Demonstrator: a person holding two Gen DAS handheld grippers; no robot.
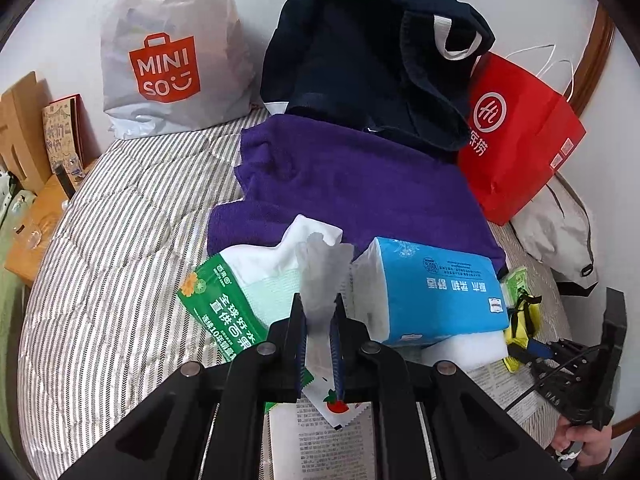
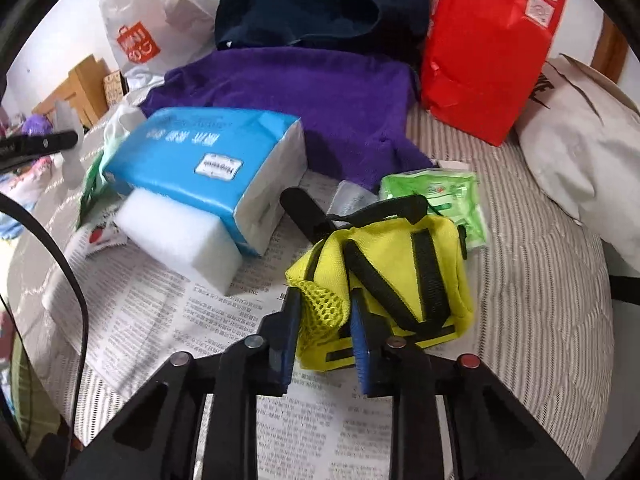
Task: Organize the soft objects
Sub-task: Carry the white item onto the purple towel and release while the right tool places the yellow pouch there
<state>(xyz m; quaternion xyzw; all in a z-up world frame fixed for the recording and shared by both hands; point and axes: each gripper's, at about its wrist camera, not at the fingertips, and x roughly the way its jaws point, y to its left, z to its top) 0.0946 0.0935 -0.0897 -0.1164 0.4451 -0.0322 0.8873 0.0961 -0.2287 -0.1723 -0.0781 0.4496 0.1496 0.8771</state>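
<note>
In the left wrist view my left gripper [image 1: 319, 300] is shut on a white plastic wrapper [image 1: 320, 276], held upright between the blue pads above a green fruit bag [image 1: 228, 300]. A blue tissue pack [image 1: 432, 284] lies beside it on a white foam block [image 1: 464, 342]. A purple towel [image 1: 352, 184] lies behind, under a dark navy garment [image 1: 372, 60]. In the right wrist view my right gripper [image 2: 325, 300] is shut on the mesh edge of a yellow pouch with black straps [image 2: 392, 272]. The tissue pack [image 2: 200, 160] and foam block [image 2: 176, 236] lie to its left.
All of it lies on a striped bed [image 1: 120, 220] over newspaper [image 2: 168, 312]. A white Miniso bag [image 1: 168, 60] and a red paper bag [image 1: 516, 136] stand at the back. A green wipes pack [image 2: 436, 196] and a white pillow [image 2: 580, 152] lie on the right.
</note>
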